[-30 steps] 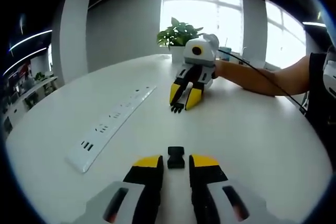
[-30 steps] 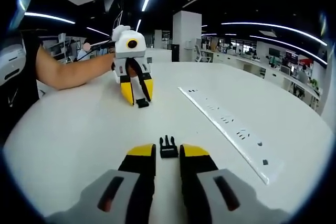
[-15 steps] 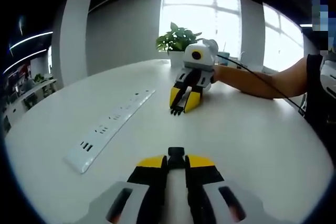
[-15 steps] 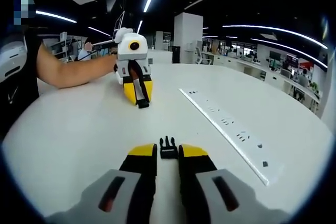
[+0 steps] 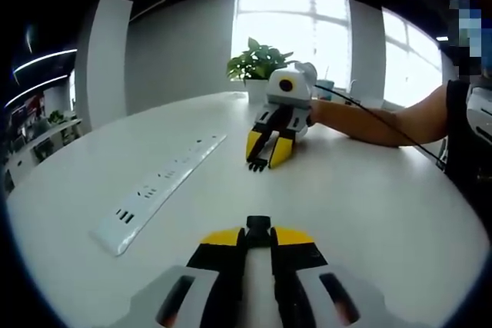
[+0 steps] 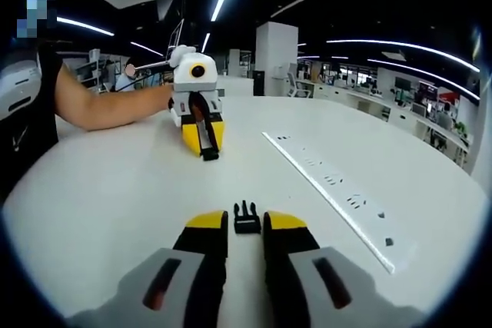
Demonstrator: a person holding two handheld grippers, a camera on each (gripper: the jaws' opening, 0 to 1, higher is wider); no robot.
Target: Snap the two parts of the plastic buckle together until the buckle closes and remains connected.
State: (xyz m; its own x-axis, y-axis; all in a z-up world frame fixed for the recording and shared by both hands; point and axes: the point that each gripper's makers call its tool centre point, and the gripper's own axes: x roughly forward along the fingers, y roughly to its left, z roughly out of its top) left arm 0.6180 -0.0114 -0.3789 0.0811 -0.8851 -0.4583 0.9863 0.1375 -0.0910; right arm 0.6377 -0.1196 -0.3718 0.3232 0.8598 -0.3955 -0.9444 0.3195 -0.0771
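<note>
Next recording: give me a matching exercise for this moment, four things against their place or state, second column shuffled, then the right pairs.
Things:
1. left gripper
2. right gripper
3. power strip
4. potted plant

Places or states:
A. stands at the table's far edge, before the window
B. jaws shut on the socket half of the buckle
C. lies flat on the white table, long and white
D. jaws apart, with the pronged half of the buckle between their tips

Pairs: 1-B, 2-D, 3-C, 4-A
</note>
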